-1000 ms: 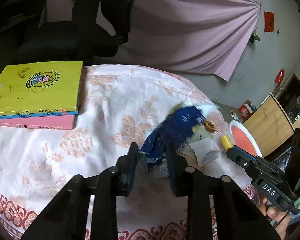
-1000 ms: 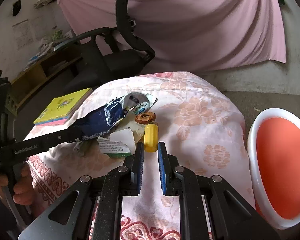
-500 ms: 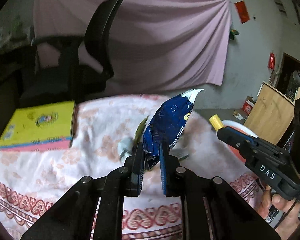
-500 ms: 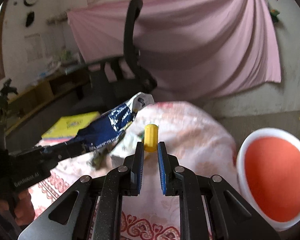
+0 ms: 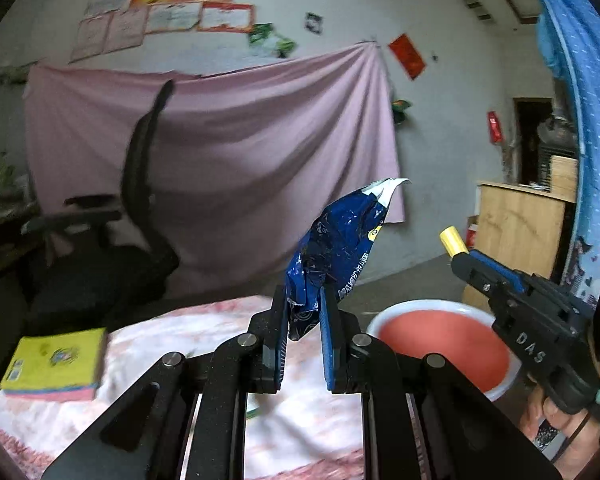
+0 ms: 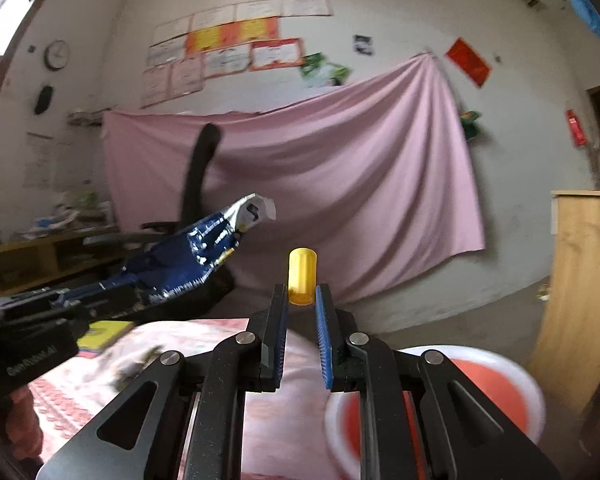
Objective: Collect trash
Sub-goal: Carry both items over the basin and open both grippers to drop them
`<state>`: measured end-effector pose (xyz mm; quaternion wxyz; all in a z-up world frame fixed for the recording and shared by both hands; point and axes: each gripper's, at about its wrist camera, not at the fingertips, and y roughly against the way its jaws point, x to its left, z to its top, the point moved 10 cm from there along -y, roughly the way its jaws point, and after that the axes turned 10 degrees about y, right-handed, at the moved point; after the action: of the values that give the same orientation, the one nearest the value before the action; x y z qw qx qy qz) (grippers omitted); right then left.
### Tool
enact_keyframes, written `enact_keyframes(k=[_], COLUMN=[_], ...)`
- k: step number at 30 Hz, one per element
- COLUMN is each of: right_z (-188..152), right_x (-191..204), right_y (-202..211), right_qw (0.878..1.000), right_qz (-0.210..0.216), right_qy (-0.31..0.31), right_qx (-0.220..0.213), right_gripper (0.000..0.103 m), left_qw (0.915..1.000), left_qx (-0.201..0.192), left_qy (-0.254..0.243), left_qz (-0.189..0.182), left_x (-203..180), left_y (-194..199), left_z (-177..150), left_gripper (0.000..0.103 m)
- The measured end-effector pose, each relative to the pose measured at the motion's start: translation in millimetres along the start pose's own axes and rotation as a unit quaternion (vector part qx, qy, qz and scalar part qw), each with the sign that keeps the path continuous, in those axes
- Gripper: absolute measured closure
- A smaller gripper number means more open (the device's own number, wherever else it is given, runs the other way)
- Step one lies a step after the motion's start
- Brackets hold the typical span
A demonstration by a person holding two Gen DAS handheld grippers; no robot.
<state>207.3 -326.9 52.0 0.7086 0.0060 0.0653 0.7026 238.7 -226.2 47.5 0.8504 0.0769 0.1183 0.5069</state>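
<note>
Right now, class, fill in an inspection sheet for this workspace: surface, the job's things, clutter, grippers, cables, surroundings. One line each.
Surface: table under a floral tablecloth, small scraps left on it, blurred.
Job's things: blue snack wrapper and yellow cap, both lifted off the table; red bin with white rim low to the right.
Clutter: yellow book on a pink one at the table's left edge.
Grippers: left gripper shut on the wrapper's lower end; right gripper shut on the cap.
Cables: nothing seen.
Surroundings: black office chair, pink sheet hung on the wall, papers above, wooden cabinet at right.
</note>
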Motion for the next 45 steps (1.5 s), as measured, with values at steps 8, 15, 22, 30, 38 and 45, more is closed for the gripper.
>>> enact_keyframes(k=[8, 15, 22, 30, 38, 45], right_z=[-23, -52, -77, -88, -90, -77], right_x=[-65, -96, -102, -109, -111, -102], right_y=[1, -2, -8, -13, -13, -10], right_qw=[0.997, 0.989, 0.981, 0.974, 0.972, 0.978], right_qz=[-0.060, -0.079, -0.079, -0.081, -0.086, -0.086], right_qy=[-0.047, -0.093, -0.116, -0.140, -0.141, -0.118], right_qx=[0.034, 0.083, 0.133, 0.161, 0.166, 0.146], right_gripper=[0.091, 0.091, 0.090, 0.090, 0.090, 0.077], left_qw=[0.9974, 0.9916, 0.9792, 0.9638, 0.9611, 0.9725], left_qx=[0.047, 0.110, 0.182, 0.229, 0.236, 0.195], left_qy=[-0.019, 0.006, 0.049, 0.102, 0.115, 0.113], left_qz=[-0.052, -0.067, -0.075, -0.089, -0.086, -0.057], left_x=[-66, -83, -90, -94, -85, -57], left_y=[-43, -70, -91, -108, -110, -91], left_z=[-21, -39, -54, -55, -53, -44], left_gripper=[0.091, 0.091, 0.090, 0.083, 0.078, 0.069])
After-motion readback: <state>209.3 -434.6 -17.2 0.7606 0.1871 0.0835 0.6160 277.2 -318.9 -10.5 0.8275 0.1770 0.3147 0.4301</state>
